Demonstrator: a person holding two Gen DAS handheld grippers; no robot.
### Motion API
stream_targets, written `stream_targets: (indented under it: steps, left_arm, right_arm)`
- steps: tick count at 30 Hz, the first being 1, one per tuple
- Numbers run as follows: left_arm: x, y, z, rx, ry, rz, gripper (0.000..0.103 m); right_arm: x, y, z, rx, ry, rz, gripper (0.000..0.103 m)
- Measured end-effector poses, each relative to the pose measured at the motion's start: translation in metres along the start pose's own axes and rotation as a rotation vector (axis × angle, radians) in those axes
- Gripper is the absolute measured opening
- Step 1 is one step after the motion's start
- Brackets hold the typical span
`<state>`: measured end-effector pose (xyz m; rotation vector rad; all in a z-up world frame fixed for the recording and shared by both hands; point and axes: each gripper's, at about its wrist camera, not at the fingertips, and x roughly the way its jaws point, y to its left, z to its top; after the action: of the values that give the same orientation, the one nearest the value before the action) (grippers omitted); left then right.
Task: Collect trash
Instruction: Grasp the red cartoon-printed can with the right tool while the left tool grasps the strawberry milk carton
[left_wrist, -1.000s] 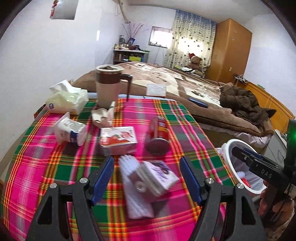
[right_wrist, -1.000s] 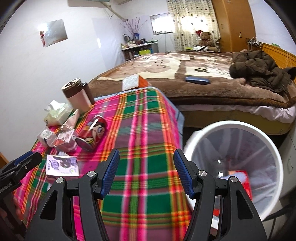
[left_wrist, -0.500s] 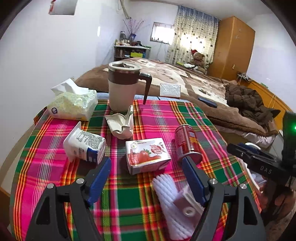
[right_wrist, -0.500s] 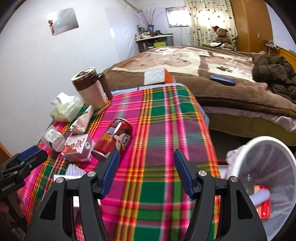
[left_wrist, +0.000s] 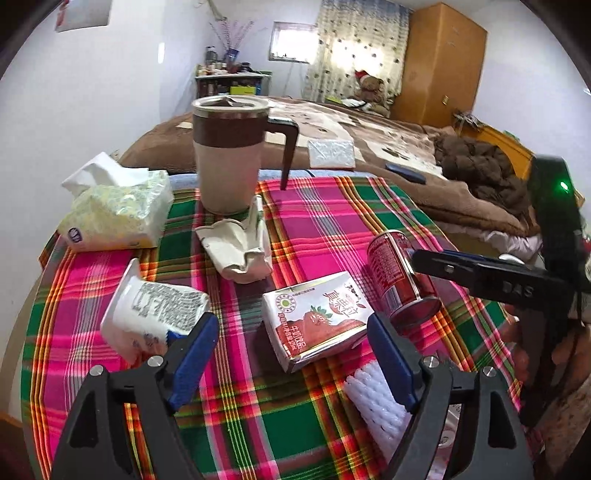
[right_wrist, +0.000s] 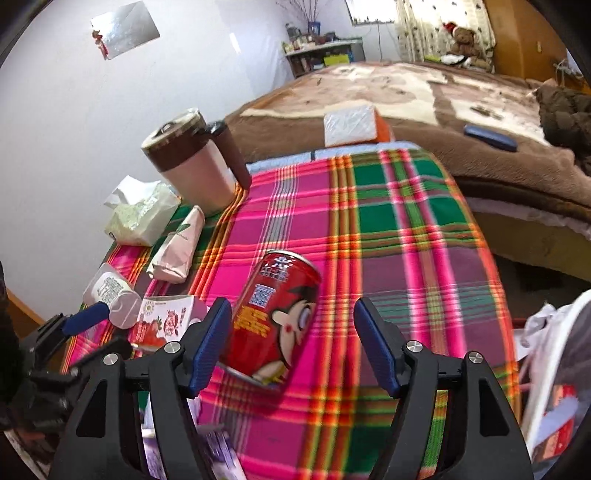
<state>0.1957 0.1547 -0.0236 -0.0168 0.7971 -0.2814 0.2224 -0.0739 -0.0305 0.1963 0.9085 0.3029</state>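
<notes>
Tablecloth (left_wrist: 325, 225) holds one can (left_wrist: 400, 275), two cartons (left_wrist: 317, 319).

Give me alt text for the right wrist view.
The open right gripper frames a red can lying on its side on a plaid tablecloth. A mug, tissue pack and cartons sit left; a white bin stands right.

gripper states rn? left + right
Left gripper: open, jaws just widened, holding nothing.
Right gripper: open, jaws just widened, red can between them, ungripped.
</notes>
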Motion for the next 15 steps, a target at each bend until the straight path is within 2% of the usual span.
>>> stream_targets:
  steps: [3,6,15]
  left_arm:
    - [0.004,-0.004,0.0,0.047,0.004,-0.011,0.085]
    - [0.012,-0.006,0.002,0.069,0.024,-0.009,0.085]
    - [0.029,-0.011,0.007,0.126,0.058,0.002,0.088]
  right_arm:
    - [0.011,0.005,0.002,-0.015,0.033,-0.003,0.07]
    - [0.019,0.005,0.004,-0.01,0.076,0.033,0.071]
    - [0.02,-0.008,0.007,-0.017,0.075,-0.057,0.071]
